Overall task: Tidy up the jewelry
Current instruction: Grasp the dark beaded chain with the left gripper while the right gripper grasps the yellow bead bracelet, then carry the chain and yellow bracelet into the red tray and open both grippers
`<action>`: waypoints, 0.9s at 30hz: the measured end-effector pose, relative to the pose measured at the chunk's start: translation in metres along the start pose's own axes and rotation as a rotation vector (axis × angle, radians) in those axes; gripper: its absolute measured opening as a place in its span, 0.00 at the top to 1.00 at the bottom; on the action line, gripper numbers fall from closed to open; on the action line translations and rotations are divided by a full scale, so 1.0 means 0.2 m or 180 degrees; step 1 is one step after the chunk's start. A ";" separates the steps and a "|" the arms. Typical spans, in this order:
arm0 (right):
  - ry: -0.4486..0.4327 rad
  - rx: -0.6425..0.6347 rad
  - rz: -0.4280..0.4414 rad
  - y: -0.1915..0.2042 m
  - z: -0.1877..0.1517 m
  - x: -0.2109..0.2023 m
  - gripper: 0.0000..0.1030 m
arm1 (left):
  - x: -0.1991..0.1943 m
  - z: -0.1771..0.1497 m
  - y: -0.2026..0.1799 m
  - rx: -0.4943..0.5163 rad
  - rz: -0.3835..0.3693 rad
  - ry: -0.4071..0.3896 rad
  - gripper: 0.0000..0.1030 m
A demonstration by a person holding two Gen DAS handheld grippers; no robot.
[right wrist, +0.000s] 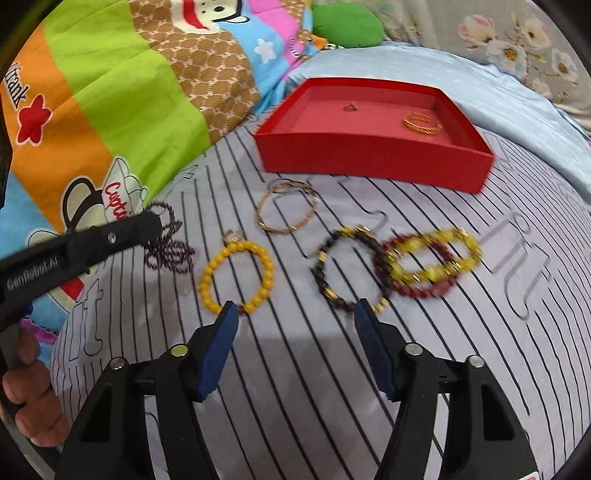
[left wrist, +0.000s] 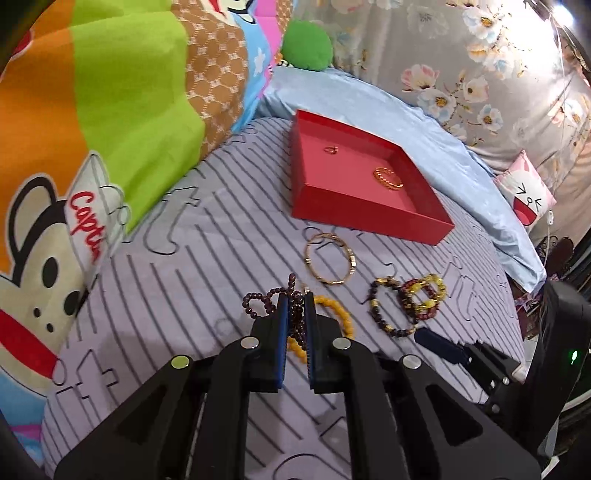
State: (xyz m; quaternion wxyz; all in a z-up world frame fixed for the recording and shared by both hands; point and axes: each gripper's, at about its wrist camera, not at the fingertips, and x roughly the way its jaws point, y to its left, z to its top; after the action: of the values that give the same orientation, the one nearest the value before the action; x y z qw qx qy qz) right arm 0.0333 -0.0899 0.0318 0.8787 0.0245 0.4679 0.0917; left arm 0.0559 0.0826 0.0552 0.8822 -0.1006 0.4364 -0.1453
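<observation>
My left gripper (left wrist: 295, 295) is shut on a dark purple bead string (left wrist: 258, 304), which also shows in the right wrist view (right wrist: 170, 251) beside the left gripper's finger (right wrist: 140, 225). My right gripper (right wrist: 295, 314) is open and empty, low over the bedsheet. A red tray (left wrist: 369, 218) (right wrist: 369, 155) holds a gold bangle (left wrist: 388, 177) (right wrist: 421, 123) and a small gold ring (left wrist: 330, 149) (right wrist: 349, 107). On the sheet lie a thin gold bangle (right wrist: 288, 210), a yellow bead bracelet (right wrist: 236, 275), a dark bead bracelet (right wrist: 347, 273) and overlapping red and yellow bracelets (right wrist: 432, 264).
A colourful cartoon quilt (right wrist: 92, 110) is bunched at the left. A light blue sheet (right wrist: 498, 96) and floral bedding (left wrist: 461, 55) lie behind the tray. A green plush (right wrist: 347, 26) sits at the back. A small pink pillow (left wrist: 524, 192) is at the right.
</observation>
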 end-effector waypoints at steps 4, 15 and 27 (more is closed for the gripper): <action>0.0024 -0.0096 0.0015 0.05 0.06 0.07 0.51 | 0.00 -0.01 0.05 -0.0022 0.0076 0.0026 0.92; 0.0124 -0.0279 -0.0121 0.09 0.07 0.20 0.85 | 0.06 -0.03 0.08 -0.0029 0.0136 0.0108 0.92; 0.0020 0.0025 -0.0052 -0.05 0.04 0.02 0.93 | 0.10 0.00 -0.01 0.0047 0.0040 0.0171 0.92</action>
State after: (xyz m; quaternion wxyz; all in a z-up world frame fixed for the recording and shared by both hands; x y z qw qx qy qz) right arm 0.0440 -0.0995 0.0311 0.8778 0.0238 0.4712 0.0827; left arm 0.0666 0.0742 0.0415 0.8718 -0.0874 0.4594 -0.1456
